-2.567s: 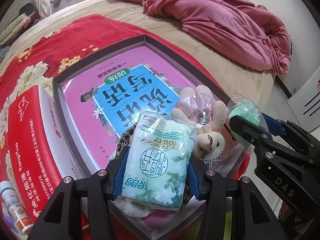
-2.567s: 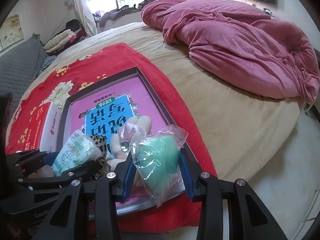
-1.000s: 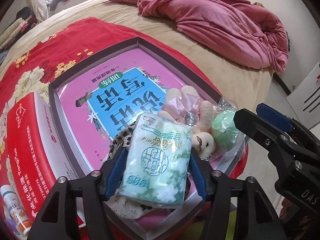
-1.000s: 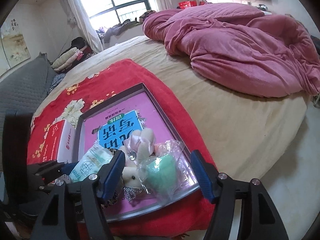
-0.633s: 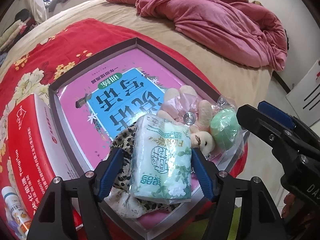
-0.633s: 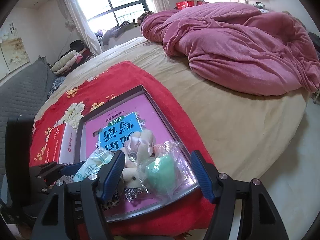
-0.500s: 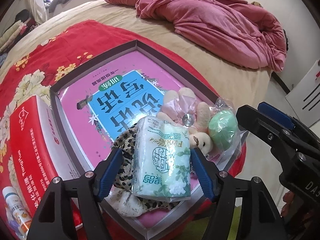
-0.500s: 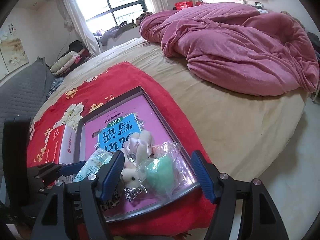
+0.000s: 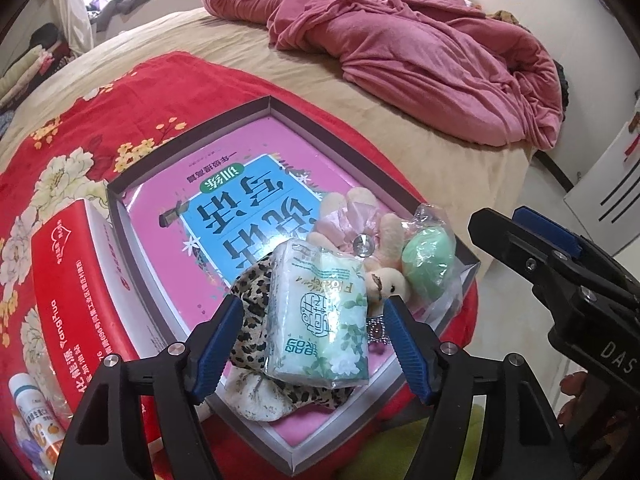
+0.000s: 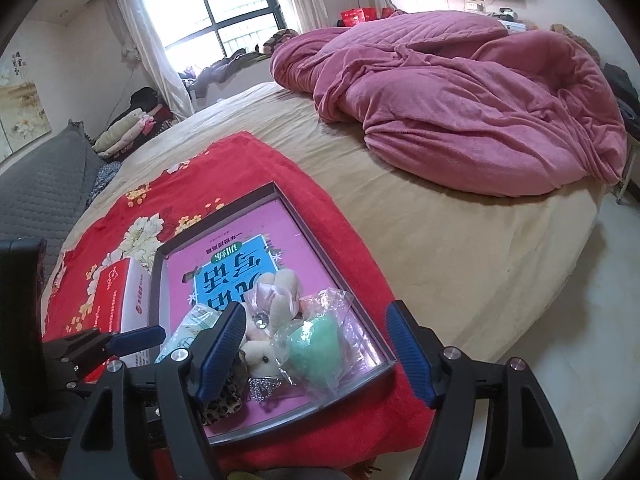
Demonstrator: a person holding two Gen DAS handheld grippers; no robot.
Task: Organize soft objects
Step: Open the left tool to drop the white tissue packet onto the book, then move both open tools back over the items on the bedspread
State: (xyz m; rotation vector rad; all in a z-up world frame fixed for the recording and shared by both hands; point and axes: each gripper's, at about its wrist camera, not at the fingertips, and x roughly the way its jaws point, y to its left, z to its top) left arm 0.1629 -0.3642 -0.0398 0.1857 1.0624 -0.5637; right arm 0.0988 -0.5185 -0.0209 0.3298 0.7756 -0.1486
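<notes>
Both tools let go. Left tool (image 9: 314, 342): was clamped on the tissue pack (image 9: 320, 316), jaws have just been opening; pack is between the pads w/ a gap each side, lying on the leopard-print cloth (image 9: 256, 320) in the box (image 9: 192, 132). Right tool (image 10: 316, 346): was gripping the bagged green sponge (image 10: 318, 344), jaws have just been opening too; sponge now sits in the box's near corner beside the plush toy (image 10: 276, 296), clear of both pads.

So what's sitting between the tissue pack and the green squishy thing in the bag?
The little plush bunny lies between the tissue pack and the bagged green sponge, seen best in the left wrist view.
</notes>
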